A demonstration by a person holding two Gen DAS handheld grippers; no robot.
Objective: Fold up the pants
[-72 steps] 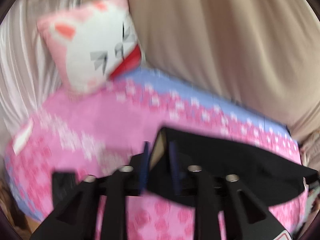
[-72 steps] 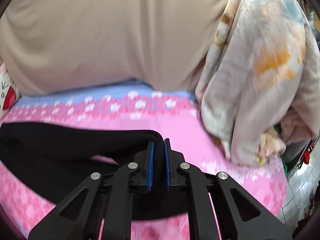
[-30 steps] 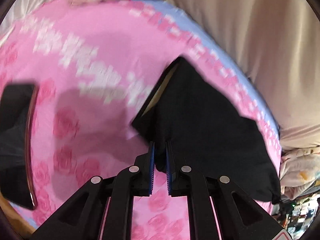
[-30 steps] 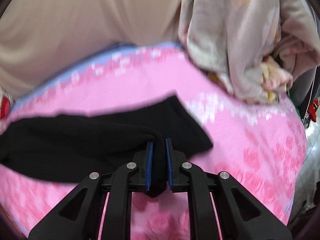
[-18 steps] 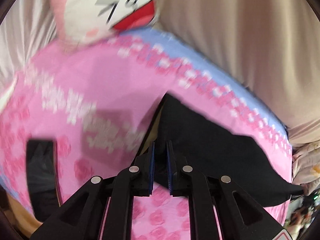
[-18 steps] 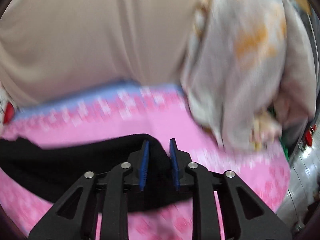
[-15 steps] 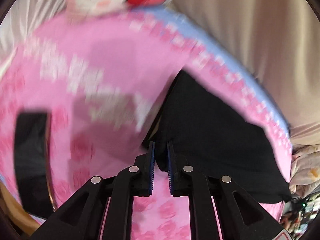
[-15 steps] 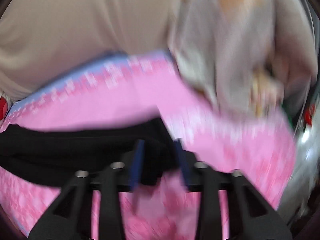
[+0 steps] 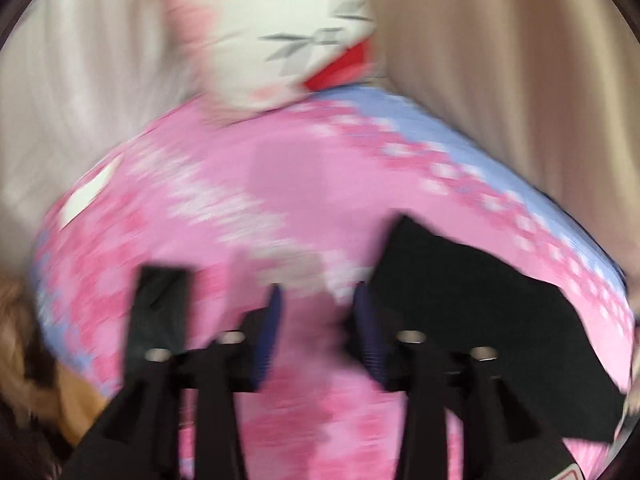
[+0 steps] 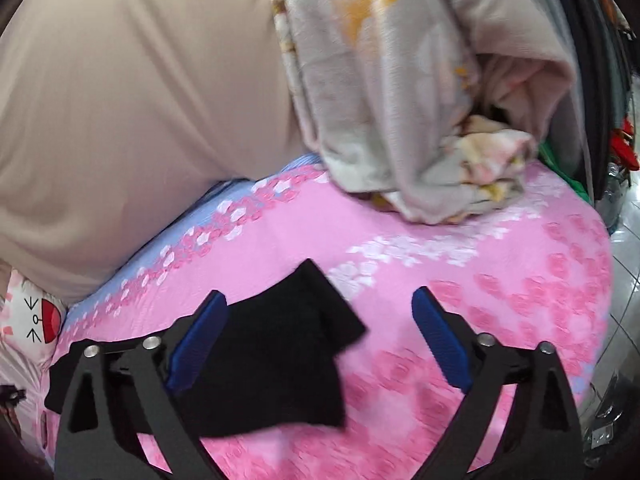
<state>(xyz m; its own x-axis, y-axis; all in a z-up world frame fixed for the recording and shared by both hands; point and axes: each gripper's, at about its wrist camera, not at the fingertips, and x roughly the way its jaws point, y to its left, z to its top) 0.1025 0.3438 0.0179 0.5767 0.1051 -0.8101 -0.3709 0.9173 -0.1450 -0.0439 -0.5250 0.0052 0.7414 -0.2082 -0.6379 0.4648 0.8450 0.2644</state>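
We've got one folded pair of black fabric pants (image 10: 276,364) lying on the pink floral bedsheet (image 10: 460,280), both grippers, left (image 9: 318,332) and right (image 10: 320,344), spread apart holding nothing.

Left wrist view is all motion blur, so the white cat-face cushion (image 9: 280,36) is smeared. The folded black fabric pants (image 10: 272,364) are partly hidden behind the right hand-held gripper (image 10: 320,340) finger (image 10: 196,340).

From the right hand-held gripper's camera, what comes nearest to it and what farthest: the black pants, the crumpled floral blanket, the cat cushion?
1. black pants: between the open fingers of the right hand-held gripper, left of middle.
2. cat cushion: far left edge.
3. floral blanket: heaped at the bed's far right.
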